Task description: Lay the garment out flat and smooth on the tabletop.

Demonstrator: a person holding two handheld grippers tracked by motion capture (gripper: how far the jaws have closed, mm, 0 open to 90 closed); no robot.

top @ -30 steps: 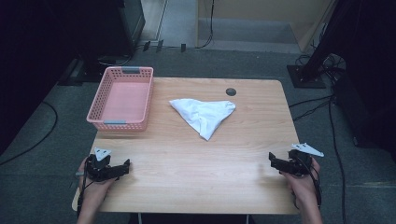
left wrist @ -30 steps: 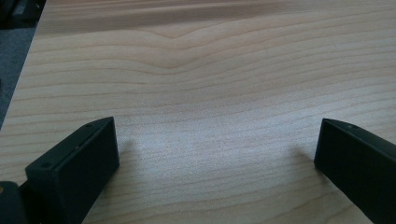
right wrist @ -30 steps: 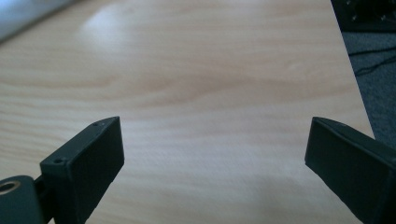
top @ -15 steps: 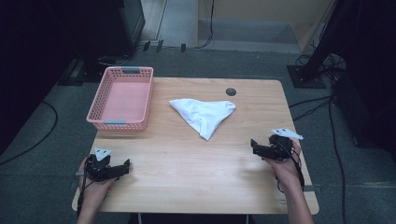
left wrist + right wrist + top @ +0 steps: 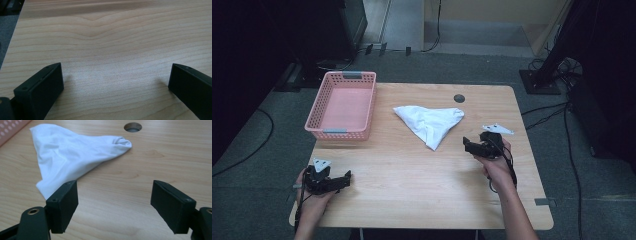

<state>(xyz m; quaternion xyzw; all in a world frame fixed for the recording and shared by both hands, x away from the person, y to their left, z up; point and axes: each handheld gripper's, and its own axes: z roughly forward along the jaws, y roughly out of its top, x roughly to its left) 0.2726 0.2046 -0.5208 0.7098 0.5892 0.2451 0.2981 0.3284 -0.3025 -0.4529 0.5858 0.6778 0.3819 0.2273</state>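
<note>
One white cloth (image 5: 431,123) just beyond right claw (image 5: 468,145) | jaws apart, closing, empty

Wooden table (image 5: 412,200), bearing a pink basket (image 5: 343,104) at far left, a crumpled white cloth (image 5: 430,122) near centre and a round cable hole (image 5: 459,98) at the far edge. Left gripper (image 5: 343,179) at the near left corner, jaws apart over bare wood. Right gripper (image 5: 468,145) just right of the cloth's near tip, jaws pointing left, apart and lately closing, nothing between them.
</note>
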